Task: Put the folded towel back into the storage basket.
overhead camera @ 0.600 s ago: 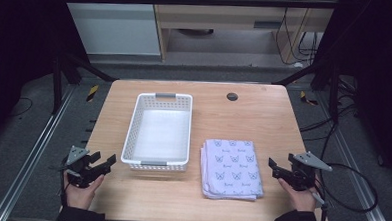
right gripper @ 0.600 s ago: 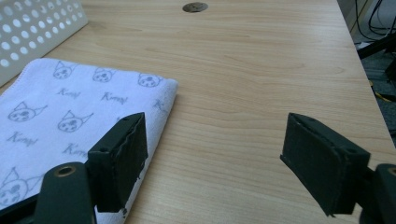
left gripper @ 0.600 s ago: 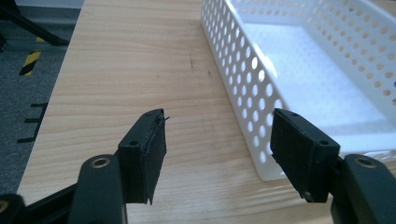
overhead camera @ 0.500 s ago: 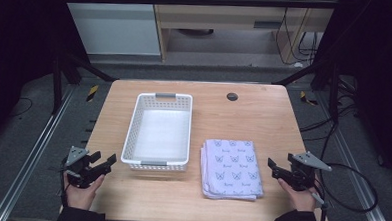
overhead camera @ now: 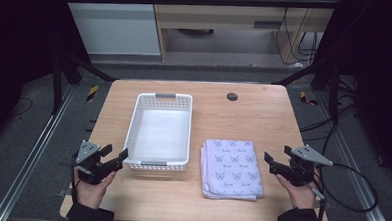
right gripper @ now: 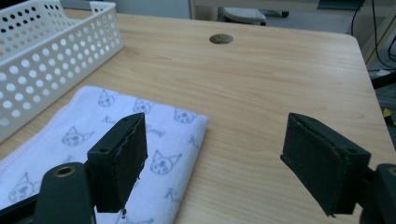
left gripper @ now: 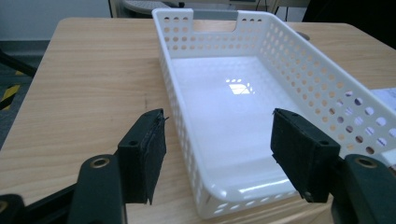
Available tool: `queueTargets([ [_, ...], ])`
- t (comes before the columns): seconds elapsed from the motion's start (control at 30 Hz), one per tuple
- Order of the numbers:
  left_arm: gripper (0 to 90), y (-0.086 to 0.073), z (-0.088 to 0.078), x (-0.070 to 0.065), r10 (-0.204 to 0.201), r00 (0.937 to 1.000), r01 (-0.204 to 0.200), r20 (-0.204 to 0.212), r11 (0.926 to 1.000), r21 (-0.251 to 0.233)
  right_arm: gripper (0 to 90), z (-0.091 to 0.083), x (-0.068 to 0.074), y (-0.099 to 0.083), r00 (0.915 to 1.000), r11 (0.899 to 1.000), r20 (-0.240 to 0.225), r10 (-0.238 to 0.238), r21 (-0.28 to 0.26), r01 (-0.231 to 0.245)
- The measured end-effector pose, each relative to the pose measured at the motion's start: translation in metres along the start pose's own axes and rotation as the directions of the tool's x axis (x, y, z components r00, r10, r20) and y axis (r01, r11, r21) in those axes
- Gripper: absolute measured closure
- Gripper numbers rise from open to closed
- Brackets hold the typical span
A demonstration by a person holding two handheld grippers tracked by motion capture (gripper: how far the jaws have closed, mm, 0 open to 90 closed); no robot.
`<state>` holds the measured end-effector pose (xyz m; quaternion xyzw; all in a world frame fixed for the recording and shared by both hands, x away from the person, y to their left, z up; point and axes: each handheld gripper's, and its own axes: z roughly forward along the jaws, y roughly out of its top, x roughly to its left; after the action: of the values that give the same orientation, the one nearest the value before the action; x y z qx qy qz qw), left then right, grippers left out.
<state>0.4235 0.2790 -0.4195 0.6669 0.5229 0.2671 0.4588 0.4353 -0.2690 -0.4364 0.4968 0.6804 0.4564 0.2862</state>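
From the high view we see the whole wooden desk (overhead camera: 253, 118): a white perforated basket (overhead camera: 159, 131) left of centre and a folded lilac towel with a cat print (overhead camera: 232, 168) just to its right, near the front edge. Our left tongs (overhead camera: 116, 155) sit at the basket's near left corner, our right tongs (overhead camera: 274, 161) just right of the towel; both stand wide with nothing between the pads.

The left gripper view brings out the basket's (left gripper: 243, 93) glossy empty floor and grey far handle; its near corner lies between the open left tongs (left gripper: 217, 149). The right gripper view shows the towel's (right gripper: 116, 140) stitched hem and faint lettering, which we cannot read, and cuts off the towel's near part.

Bare wood lies beyond the towel as far as a round cable hole (overhead camera: 231, 96).
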Motion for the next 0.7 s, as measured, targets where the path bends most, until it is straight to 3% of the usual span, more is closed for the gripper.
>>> queueTargets([
  [0.4,35.0,0.032,0.016,-0.05,0.045,0.9954,-0.041,0.084,0.9981,-0.046,19.7,-0.005,0.006,0.034,0.9986,0.996,0.007,0.052,-0.071,-0.051],
  [0.47,35.0,0.037,0.023,-0.067,0.051,0.9924,-0.046,0.112,0.9978,-0.048,19.8,-0.003,0.007,0.041,0.9976,0.995,0.009,0.069,-0.079,-0.068],
  [0.63,35.0,0.04,0.029,-0.086,0.055,0.9886,-0.048,0.14,0.9975,-0.052,20.0,0.0,0.01,0.048,0.9973,0.994,0.007,0.073,-0.087,-0.072],
  [0.7,35.1,0.04,0.033,-0.097,0.075,0.9872,-0.07,0.141,0.9968,-0.039,20.8,0.003,0.013,0.054,0.997,0.992,-0.009,0.077,-0.097,-0.078],
])
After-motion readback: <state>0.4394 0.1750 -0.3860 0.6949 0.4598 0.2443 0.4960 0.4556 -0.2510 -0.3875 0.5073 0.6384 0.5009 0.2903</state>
